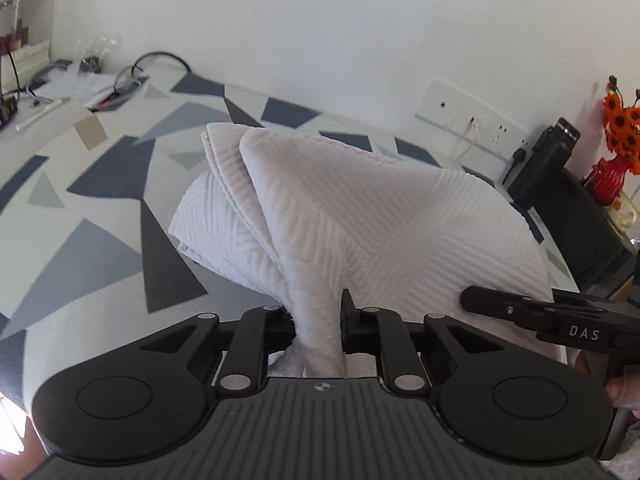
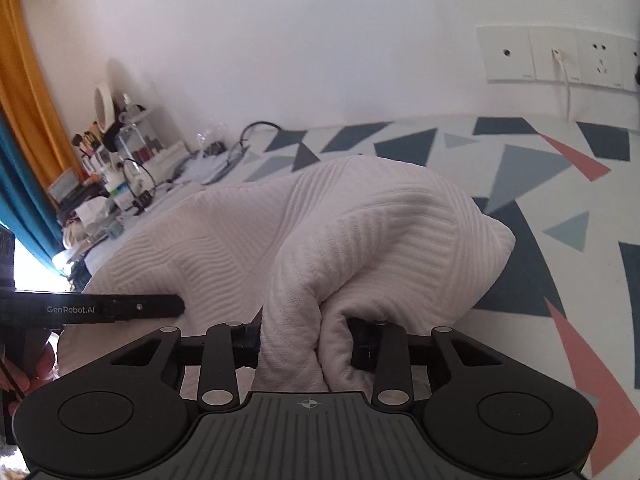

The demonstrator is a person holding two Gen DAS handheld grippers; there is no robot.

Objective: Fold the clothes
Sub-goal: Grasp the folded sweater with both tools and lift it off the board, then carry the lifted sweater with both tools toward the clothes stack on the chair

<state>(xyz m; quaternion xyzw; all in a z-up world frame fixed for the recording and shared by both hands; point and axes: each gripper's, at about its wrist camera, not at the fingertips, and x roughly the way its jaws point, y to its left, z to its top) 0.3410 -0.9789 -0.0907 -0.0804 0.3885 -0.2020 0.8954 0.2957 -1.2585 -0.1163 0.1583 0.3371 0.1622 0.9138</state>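
Note:
A white ribbed garment (image 1: 340,216) is lifted off the patterned bed cover (image 1: 100,216) and hangs in folds between both grippers. My left gripper (image 1: 318,320) is shut on a bunched corner of it, and cloth fills the gap between its fingers. In the right wrist view the same white garment (image 2: 360,232) drapes forward, with my right gripper (image 2: 306,340) shut on a thick roll of its fabric. The right gripper's fingers (image 1: 500,304) enter the left wrist view from the right, and the left gripper's fingers (image 2: 132,306) enter the right wrist view from the left. A hand holds each tool.
The bed cover (image 2: 540,184) carries grey, dark blue and pink triangles. A wall with sockets (image 1: 468,114) runs behind it. A black case (image 1: 560,184) and orange flowers (image 1: 624,128) stand at the right. A cluttered shelf (image 2: 112,176) and cables (image 1: 160,60) lie at the far left.

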